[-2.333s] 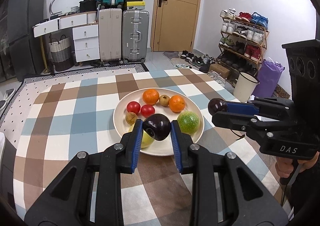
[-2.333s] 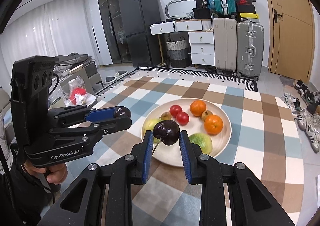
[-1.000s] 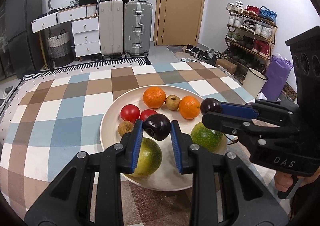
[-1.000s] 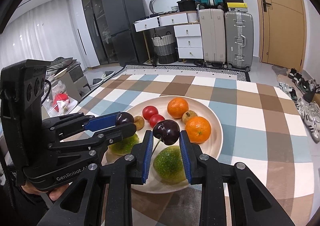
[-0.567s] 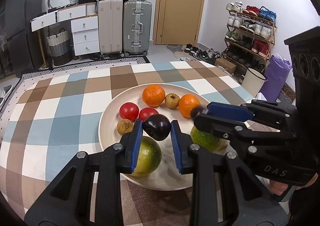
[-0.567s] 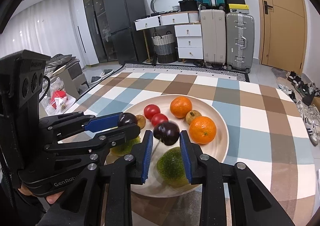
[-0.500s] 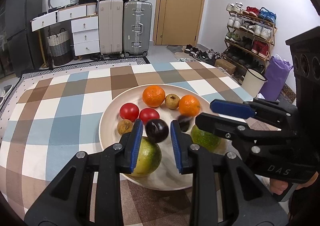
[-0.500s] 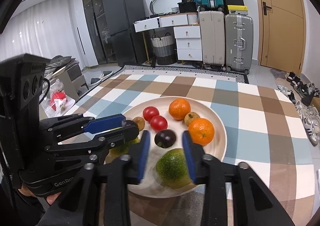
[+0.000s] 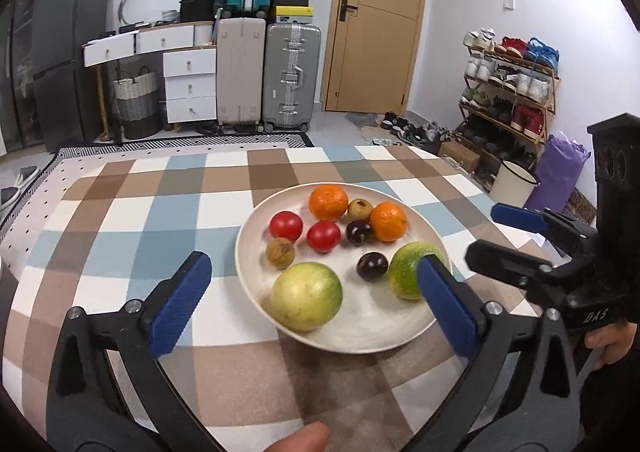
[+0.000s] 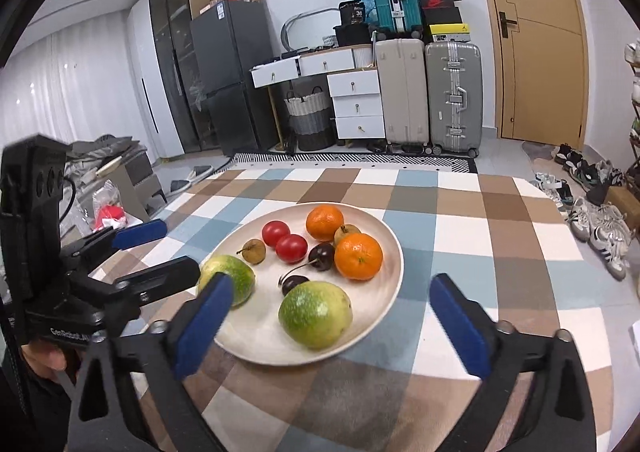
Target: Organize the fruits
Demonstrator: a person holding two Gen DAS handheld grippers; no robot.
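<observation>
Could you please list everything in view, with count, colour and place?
plate: 1, cream, on the checked tablecloth
oranges: 2, orange, plate's far side
tomatoes: 2, red, plate's middle-left
cherries: 2, dark, plate's middle
green fruits: 2, yellow-green, plate's near side
small brown fruits: 2, brown, one left, one between the oranges
suitcases: 3, beige, silver, teal, by the wall
left gripper: open, empty
right gripper: open, empty

Cream plate (image 9: 256, 252), brown-blue-white checked tablecloth (image 9: 168, 203)
</observation>
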